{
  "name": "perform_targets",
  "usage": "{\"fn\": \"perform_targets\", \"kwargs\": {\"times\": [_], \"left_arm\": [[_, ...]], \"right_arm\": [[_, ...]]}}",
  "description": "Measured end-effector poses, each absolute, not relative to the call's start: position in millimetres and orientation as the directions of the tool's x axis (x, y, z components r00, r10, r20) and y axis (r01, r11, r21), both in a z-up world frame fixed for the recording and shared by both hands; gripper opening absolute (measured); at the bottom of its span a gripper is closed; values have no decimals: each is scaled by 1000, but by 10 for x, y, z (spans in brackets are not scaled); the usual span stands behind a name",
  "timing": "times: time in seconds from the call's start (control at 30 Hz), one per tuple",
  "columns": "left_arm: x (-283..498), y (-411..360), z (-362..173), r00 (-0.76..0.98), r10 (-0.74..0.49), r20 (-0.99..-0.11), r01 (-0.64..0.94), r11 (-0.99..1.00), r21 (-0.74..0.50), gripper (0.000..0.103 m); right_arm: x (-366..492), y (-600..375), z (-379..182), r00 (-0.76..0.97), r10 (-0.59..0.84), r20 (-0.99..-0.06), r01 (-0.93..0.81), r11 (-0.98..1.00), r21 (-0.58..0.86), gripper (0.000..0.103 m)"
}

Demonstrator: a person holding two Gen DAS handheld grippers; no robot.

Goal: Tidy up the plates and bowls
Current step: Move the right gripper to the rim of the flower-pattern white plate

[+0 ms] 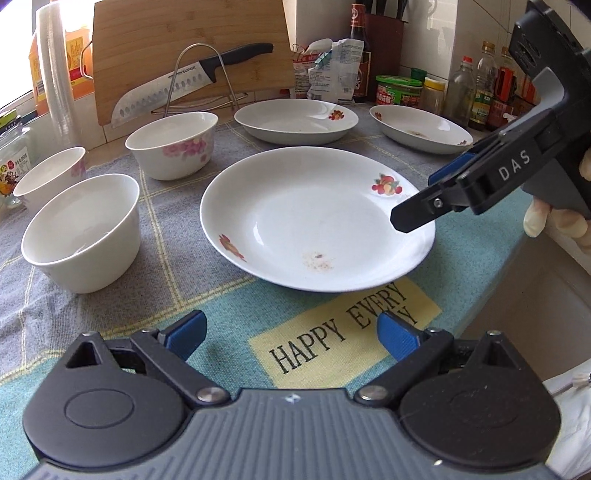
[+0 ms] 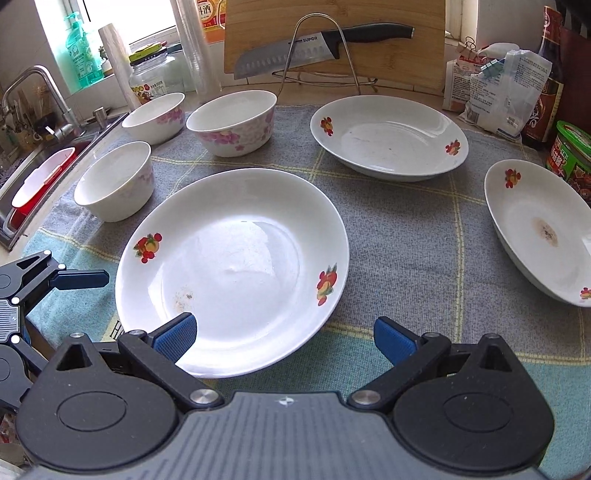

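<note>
1. Hovering low over the cloth (image 1: 229, 295) at the near edge of the surface, the left gripper (image 1: 291, 336) is spreading its fingers wide, holding nothing.
2. The right gripper (image 2: 284, 338) is reaching over the near plate (image 2: 236, 266), its fingers also wide apart and empty; one blue pad is hanging above the plate's near rim, though whether it is touching cannot be told.
3. A gloved hand (image 1: 554, 221) is gripping the right gripper's handle.
4. The near plate is lying flat on the cloth, showing a small brown stain.
5. Three bowls (image 2: 114, 181) (image 2: 232, 122) (image 2: 155, 116) are standing upright to its left, apart from each other.
6. Two more plates (image 2: 388, 136) (image 2: 535, 229) are sitting farther back and to the right.
7. A knife (image 2: 317, 44) is resting on a wire rack against a cutting board (image 2: 332, 22) at the back.
</note>
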State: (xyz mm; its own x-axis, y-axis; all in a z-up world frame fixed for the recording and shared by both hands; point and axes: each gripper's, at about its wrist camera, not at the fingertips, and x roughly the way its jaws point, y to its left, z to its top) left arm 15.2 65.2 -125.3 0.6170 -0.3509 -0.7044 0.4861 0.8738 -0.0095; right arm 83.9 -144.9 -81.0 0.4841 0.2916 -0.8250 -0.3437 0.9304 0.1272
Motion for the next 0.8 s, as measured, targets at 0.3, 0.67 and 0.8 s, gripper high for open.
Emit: {"fn": "perform_targets", "kwargs": {"times": [0.3,0.67,0.8], "left_arm": [[278,614,-1341,595,-403,-696,559,829,-3,102],[325,624,-1379,614,-431,-661,579,815,7,103],[343,601,-1375,621,-424,-659,569,822,8,103]], "right_arm": [[771,-1402,-822,469,232,-852,-299,950,93,103],[882,-1296,-877,447,244,-861,-312,944,106,103],[940,-1265,-914,435,270,-859,-335,934,125,103]]}}
